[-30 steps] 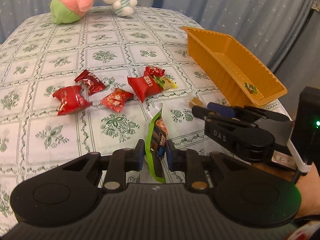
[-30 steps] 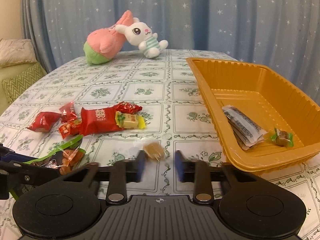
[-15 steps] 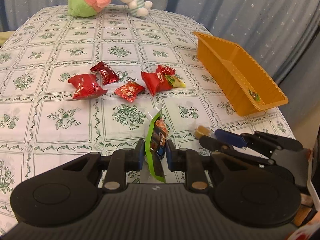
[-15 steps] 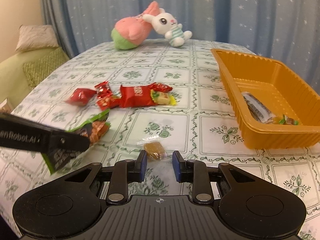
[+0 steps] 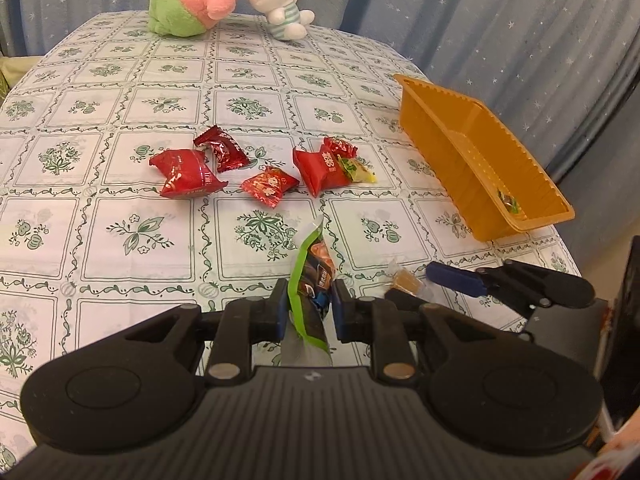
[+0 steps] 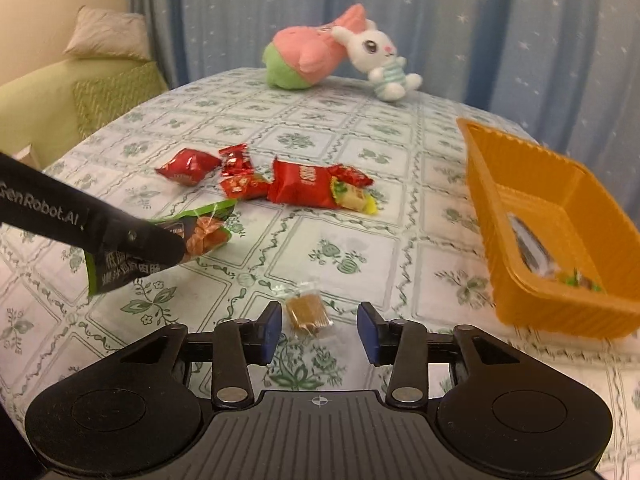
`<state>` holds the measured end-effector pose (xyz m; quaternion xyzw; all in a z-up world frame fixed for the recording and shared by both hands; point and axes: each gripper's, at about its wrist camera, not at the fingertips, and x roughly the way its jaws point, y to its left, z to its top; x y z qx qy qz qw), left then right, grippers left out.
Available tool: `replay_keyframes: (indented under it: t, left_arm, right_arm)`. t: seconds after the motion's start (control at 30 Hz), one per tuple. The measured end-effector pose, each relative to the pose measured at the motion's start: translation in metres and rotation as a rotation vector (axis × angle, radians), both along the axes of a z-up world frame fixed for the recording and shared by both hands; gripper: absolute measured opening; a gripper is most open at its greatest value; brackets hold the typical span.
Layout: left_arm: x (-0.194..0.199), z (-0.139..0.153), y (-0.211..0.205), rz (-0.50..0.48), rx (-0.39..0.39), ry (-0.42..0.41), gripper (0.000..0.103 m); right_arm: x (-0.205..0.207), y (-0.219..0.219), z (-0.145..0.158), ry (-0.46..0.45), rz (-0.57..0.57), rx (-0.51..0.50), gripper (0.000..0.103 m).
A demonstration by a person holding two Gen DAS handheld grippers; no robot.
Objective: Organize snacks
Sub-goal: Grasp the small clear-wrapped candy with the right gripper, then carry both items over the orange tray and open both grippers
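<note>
Tablecloth with a green floral grid covers the whole table, and everything here sits in relation to the orange tray at its right edge. Farthest left of the tray, 2 red snack packets lie side by side, then a smaller red one and a bigger red packet with a yellow-green candy tucked against it; this cluster lies well apart from the tray. Nearer the front edge, still left of the tray, the left gripper is clamped tight on a green-edged snack pouch, which stands upright between its pads. Just beside it toward the tray, the right gripper has just been spreading its jaws; a small clear-wrapped brown candy lies on the cloth between the blue pads, close to the left pad, with neither pad pressing on it. Inside the tray rest a long pale wrapper and a green-twisted sweet. Far behind, left of the tray, 2 plush toys lean together: a pink and green one and a white rabbit.
</note>
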<state>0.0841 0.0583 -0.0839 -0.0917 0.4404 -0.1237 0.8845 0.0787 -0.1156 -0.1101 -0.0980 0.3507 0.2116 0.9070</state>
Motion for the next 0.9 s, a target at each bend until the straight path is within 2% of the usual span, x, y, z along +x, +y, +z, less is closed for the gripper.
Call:
replay_keyframes:
  t: [0.07, 0.1, 0.13, 0.23, 0.43, 0.63, 0.9]
  left_arm:
    - [0.0, 0.001, 0.0, 0.004, -0.001, -0.001, 0.019]
    - [-0.001, 0.001, 0.0, 0.005, -0.002, -0.002, 0.019]
    - [-0.001, 0.001, 0.0, 0.007, -0.002, -0.001, 0.019]
    - [-0.002, 0.004, -0.002, 0.017, -0.002, -0.003, 0.019]
    - [-0.004, 0.02, -0.012, 0.031, -0.009, -0.028, 0.019]
    - [-0.003, 0.033, -0.033, 0.003, 0.003, -0.058, 0.018]
    - [-0.001, 0.048, -0.062, -0.039, 0.004, -0.085, 0.018]
  right_arm:
    - [0.002, 0.002, 0.0, -0.012, 0.017, -0.015, 0.041]
    - [0.003, 0.003, 0.0, -0.005, 0.024, -0.014, 0.036]
    - [0.003, 0.003, 0.001, 0.006, 0.032, -0.015, 0.021]
    - [0.001, 0.001, 0.004, 0.021, 0.017, -0.001, 0.021]
    - [-0.01, -0.014, 0.03, -0.015, -0.041, 0.04, 0.021]
    - [-0.014, -0.042, 0.06, -0.062, -0.118, 0.076, 0.021]
    - [-0.019, -0.081, 0.084, -0.112, -0.198, 0.095, 0.021]
